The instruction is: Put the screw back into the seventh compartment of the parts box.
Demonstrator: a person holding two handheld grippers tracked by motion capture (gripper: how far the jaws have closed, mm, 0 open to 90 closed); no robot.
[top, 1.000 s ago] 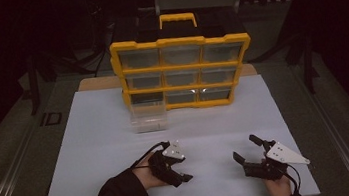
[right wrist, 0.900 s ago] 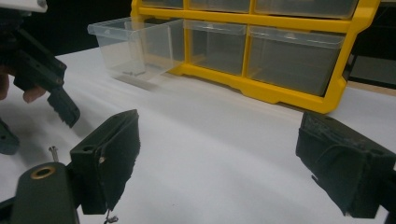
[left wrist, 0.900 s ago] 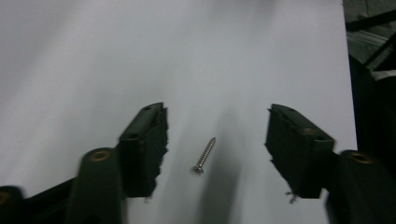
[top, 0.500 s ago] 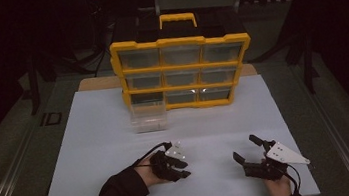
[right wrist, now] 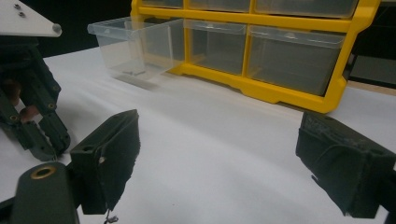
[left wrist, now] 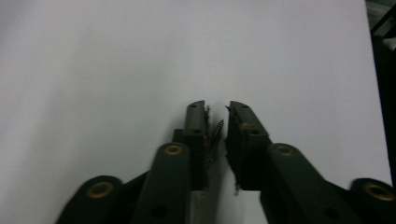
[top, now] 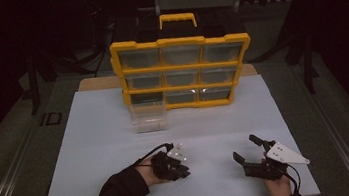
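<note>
Step in hand: pick-up of small dark threaded metal screw (left wrist: 215, 136), low centre of left gripper view. Left tongs (left wrist: 217, 108) have just been closing, screw between jaws, narrow gap remains, clamp not yet sure. Right tongs (top: 245, 148) apart, idle, lower right of high view. Next, judged: finish squeeze, lift off white tabletop (top: 102, 137), carry to clear plastic pulled-out drawer (top: 150, 122) before yellow-framed organiser cabinet (top: 183, 72).

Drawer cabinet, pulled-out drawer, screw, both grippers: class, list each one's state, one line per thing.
Drawer cabinet: upright, bottom-left slot vacant.
Clear drawer: pulled out, standing on the white sheet.
Screw: between the left gripper's jaws.
Left gripper: jaws just closing, narrow gap remaining.
Right gripper: open wide, holding nothing.
</note>
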